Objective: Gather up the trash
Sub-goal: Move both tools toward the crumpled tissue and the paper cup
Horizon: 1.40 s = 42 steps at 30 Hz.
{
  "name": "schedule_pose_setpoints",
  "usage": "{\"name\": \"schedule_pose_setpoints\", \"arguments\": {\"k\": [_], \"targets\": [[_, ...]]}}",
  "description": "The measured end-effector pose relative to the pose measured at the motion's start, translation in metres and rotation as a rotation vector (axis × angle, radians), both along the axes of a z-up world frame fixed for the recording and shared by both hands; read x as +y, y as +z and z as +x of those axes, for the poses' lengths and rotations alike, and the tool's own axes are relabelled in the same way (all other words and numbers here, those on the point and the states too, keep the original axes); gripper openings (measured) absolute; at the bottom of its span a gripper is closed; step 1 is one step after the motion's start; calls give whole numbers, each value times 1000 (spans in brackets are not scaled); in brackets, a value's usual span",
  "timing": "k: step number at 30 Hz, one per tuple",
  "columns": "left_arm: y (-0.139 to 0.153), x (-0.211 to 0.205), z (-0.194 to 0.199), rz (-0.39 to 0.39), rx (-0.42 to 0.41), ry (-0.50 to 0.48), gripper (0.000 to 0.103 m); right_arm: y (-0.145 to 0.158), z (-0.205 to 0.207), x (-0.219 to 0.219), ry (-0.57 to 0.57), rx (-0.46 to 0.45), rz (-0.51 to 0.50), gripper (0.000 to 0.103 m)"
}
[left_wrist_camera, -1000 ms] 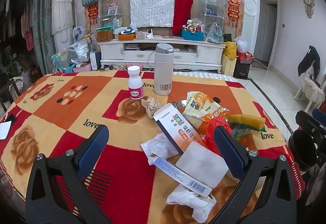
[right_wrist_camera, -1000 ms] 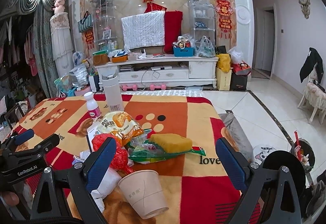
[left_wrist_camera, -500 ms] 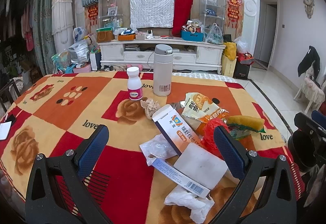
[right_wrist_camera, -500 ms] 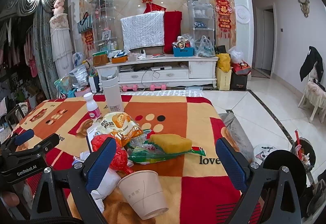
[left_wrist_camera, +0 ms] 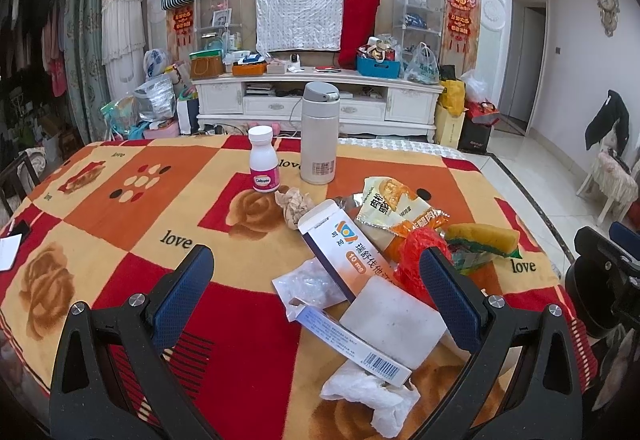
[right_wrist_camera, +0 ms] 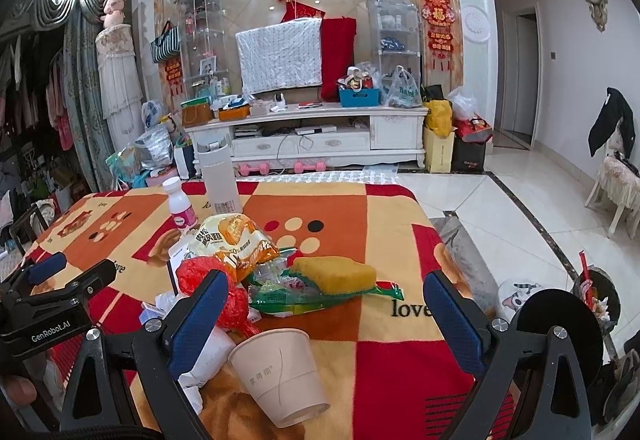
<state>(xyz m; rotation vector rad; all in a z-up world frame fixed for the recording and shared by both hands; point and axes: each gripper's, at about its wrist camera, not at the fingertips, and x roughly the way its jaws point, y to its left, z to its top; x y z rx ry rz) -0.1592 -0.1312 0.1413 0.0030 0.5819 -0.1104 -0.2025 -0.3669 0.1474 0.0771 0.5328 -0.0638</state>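
Observation:
A heap of trash lies on the patterned tablecloth (left_wrist_camera: 132, 208): a white and orange medicine box (left_wrist_camera: 340, 240), a long barcode box (left_wrist_camera: 352, 344), a white pad (left_wrist_camera: 394, 324), crumpled tissue (left_wrist_camera: 368, 396), a clear bag (left_wrist_camera: 310, 282), a yellow snack wrapper (left_wrist_camera: 394, 206), a red plastic bag (left_wrist_camera: 416, 260) and a yellow sponge (left_wrist_camera: 482, 236). My left gripper (left_wrist_camera: 316, 300) hovers open over the boxes, holding nothing. My right gripper (right_wrist_camera: 326, 310) is open above a tipped paper cup (right_wrist_camera: 280, 372), with the sponge (right_wrist_camera: 336, 274) and green wrapper (right_wrist_camera: 316, 296) beyond.
A white thermos (left_wrist_camera: 319, 132) and a pill bottle (left_wrist_camera: 263, 164) stand at the table's far side beside a crumpled brown paper ball (left_wrist_camera: 295, 200). A dark bin (right_wrist_camera: 596, 292) sits on the tiled floor to the right. The left gripper body (right_wrist_camera: 48, 304) shows in the right wrist view.
Both views shifted only slightly; the left gripper drifted a little over the pile. Nothing was picked up or released.

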Motion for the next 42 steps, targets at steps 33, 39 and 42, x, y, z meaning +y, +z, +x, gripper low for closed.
{"name": "schedule_pose_setpoints", "arguments": {"k": [33,39,42], "targets": [[-18,7,3,-36,65,-3,102,-17,7,0,2,62,-5,97],[-20,8,2,-41,73,-3,102,-21,10,0,3,75,-4,97],[-21,9,3,-42,78,-3,102,-22,10,0,3,79,-7,97]]}}
